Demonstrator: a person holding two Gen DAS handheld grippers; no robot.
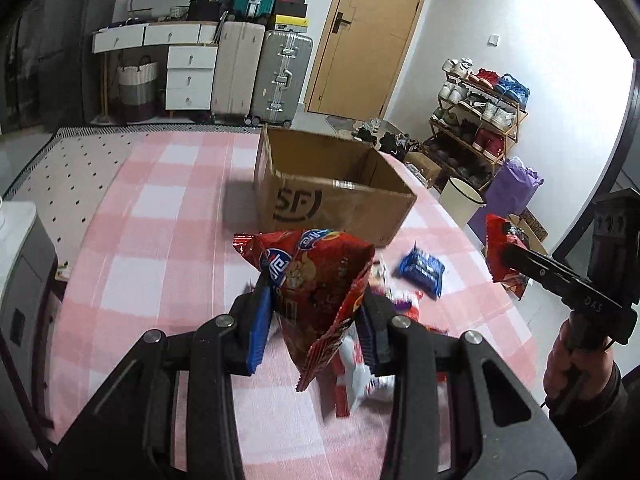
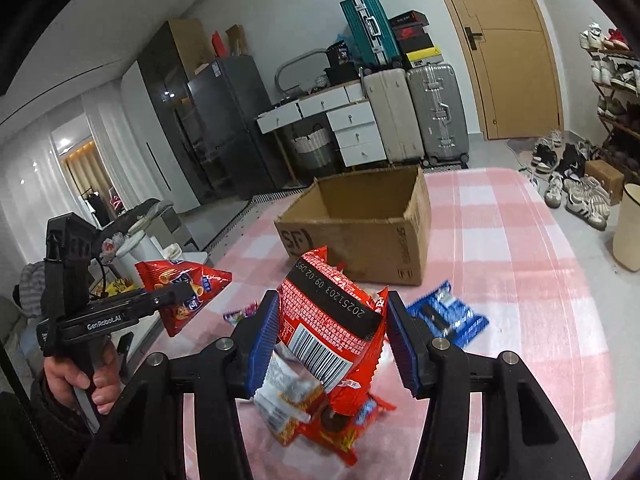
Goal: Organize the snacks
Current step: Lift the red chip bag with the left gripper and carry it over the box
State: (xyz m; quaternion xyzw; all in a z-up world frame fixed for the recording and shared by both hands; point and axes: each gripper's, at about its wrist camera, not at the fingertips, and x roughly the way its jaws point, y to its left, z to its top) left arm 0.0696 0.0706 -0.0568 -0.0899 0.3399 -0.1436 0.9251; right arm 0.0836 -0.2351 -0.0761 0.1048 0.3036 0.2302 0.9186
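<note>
My left gripper [image 1: 312, 320] is shut on a red snack bag [image 1: 320, 272], held above the pink checked tablecloth [image 1: 160, 240]. My right gripper [image 2: 332, 340] is shut on another red bag [image 2: 332, 320] with its barcode side facing me. Each gripper shows in the other view: the right gripper [image 1: 506, 254] at the right edge, the left gripper [image 2: 180, 292] at the left. An open cardboard box [image 1: 332, 196] stands just beyond both bags. A blue packet [image 2: 448, 316] lies to the right of the box's front. Several more snacks [image 2: 312, 412] lie in a pile under the right gripper.
The table's right edge drops to the floor, where a cream bin [image 1: 460, 200], a shoe rack [image 1: 476, 120] and loose shoes [image 2: 576, 192] stand. Suitcases [image 1: 280, 76] and white drawers [image 1: 190, 76] line the far wall. A hand [image 2: 80, 376] holds the left gripper's handle.
</note>
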